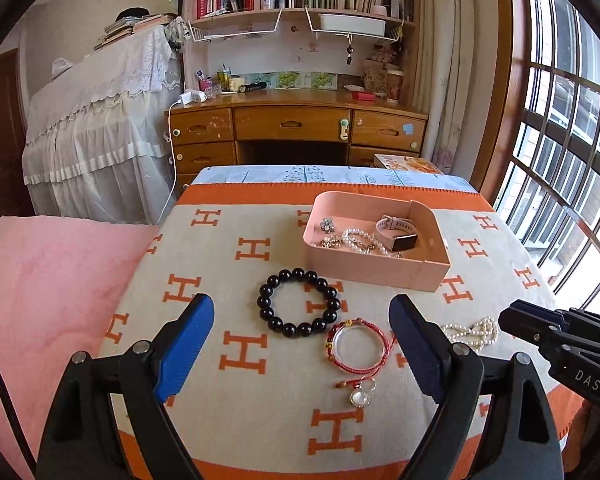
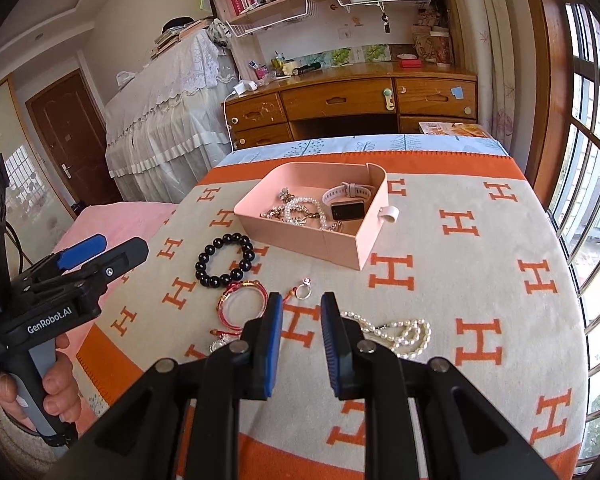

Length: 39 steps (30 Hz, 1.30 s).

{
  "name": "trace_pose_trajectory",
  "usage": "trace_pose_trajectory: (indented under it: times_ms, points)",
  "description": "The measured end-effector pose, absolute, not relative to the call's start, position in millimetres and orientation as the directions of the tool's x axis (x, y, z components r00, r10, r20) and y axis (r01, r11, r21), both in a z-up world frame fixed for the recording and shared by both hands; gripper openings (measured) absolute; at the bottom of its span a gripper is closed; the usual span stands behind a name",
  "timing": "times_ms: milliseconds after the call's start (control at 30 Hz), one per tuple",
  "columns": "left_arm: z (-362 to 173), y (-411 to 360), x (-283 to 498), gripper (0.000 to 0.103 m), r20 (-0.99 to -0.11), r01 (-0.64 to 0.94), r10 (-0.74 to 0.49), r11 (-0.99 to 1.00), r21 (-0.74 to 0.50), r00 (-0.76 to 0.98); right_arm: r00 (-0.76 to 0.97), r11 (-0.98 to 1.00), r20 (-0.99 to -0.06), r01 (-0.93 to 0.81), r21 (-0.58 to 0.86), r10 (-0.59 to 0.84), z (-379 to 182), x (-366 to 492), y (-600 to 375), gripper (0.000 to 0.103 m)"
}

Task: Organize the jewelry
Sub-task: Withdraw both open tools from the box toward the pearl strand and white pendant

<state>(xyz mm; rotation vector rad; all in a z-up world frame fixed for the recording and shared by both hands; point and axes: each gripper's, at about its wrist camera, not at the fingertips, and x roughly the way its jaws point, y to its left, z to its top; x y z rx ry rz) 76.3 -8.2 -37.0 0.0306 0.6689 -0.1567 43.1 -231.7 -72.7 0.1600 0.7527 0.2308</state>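
1. Hovering spread wide, the left gripper point(image 1: 300, 344) frames the black bead bracelet point(image 1: 299, 303) and red cord bangle point(image 1: 357, 345), probably lining up a pick. The pink tray point(image 1: 434, 276) beyond holds a watch point(image 1: 398, 236) and pearls point(image 1: 360, 240).
2. Narrowed but pinching nothing, the right gripper point(image 2: 300, 344) hangs over the blanket point(image 2: 500, 280) between the bangle and the pearl strand point(image 2: 396, 332), just short of a small ring point(image 2: 303, 289).

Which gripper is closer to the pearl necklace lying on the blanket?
Right. The right gripper hovers just beside the pearl necklace, empty. The left gripper hangs farther off, over the red bracelet.
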Motion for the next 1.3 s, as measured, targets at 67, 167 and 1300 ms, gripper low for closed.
trace_pose_trajectory:
  times_ms: [67, 167, 1300]
  points:
    - [-42, -8, 70, 0.088, -0.625, 0.157, -0.127, 0.988, -0.008, 0.770, 0.702, 0.966, -0.666, -0.146, 0.212, 0.252, -77, 40, -231, 0.020]
    - [-52, -9, 65, 0.088, -0.654, 0.159, -0.116, 0.987, 0.006, 0.748, 0.685, 0.964, -0.680, -0.150, 0.220, 0.262, -84, 39, -233, 0.020]
    - [-139, -38, 79, 0.053, -0.820, 0.374, -0.307, 0.919, -0.123, 0.484, 0.585, 0.951, -0.752, -0.133, 0.279, 0.303, -146, 43, -245, 0.020]
